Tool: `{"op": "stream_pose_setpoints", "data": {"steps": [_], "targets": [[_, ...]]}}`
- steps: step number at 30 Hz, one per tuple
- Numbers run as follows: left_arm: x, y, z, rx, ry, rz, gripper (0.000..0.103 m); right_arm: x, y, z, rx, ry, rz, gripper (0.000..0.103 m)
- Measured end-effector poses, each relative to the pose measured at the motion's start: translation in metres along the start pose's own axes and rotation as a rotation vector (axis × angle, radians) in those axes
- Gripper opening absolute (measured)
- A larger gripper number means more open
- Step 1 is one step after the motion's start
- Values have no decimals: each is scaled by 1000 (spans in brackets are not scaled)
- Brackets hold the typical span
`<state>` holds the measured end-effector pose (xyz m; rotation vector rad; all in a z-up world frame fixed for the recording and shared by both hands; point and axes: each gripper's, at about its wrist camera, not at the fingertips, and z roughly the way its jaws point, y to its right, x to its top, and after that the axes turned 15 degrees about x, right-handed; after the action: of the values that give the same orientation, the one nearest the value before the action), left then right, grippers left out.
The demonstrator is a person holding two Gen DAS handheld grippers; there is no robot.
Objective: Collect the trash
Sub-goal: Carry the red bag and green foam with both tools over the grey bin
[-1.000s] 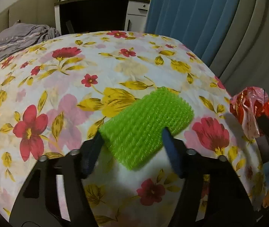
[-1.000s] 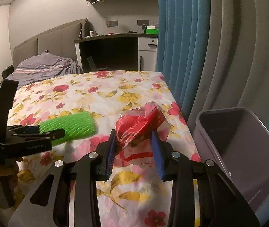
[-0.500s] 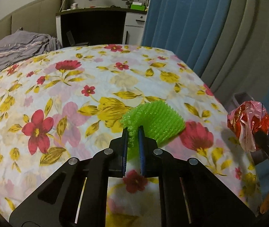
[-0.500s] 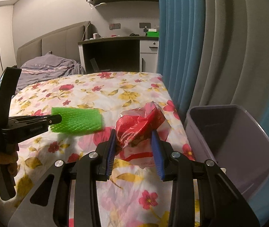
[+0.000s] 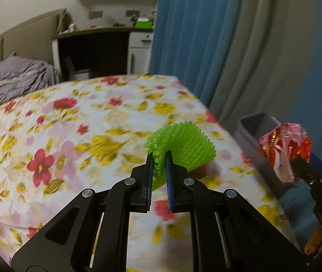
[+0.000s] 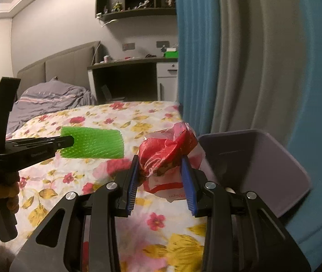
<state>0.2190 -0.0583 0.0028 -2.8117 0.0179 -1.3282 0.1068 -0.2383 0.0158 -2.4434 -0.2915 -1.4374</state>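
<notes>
Bed [image 6: 75, 176]: floral sheet; carries nothing of the trash now, both pieces hang above its right edge.
Bin [image 6: 263, 165]: grey, open-topped, on the floor just beside the bed's right edge, in front of the curtains.
Foam net [image 5: 181, 149]: green mesh sleeve, off the sheet, pinched at one end so the rest sticks out free. Judged very light, soft and springy; it squashes flat, so an end grip should serve.
Wrapper [image 6: 167, 154]: red and clear crumpled plastic, near the bin's rim. Judged light, crinkly, slippery; best taken across the bunched middle.
Left gripper [image 5: 159, 158]: clamped nearly closed on the foam net.
Right gripper [image 6: 159, 167]: part closed, pads pressing the wrapper.
</notes>
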Motion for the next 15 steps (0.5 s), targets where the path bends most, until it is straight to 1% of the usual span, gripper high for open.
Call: {"op": "stream_pose_setpoints", "data": {"steps": [2,8,11,15], "targets": [[4,15,-8,-25,18,11,10,-1,8,-8,-31,17,6,36],[20,79,-25,-116,62,41,10,-11,46,-26,-148,54,60,36],[23,107,-22,-143,56,48,10,-17,63,-29,-189,68,82,36],[23,135,-15,-166,41,62,10,-23,82,-26,-206,61,115,36]]}}
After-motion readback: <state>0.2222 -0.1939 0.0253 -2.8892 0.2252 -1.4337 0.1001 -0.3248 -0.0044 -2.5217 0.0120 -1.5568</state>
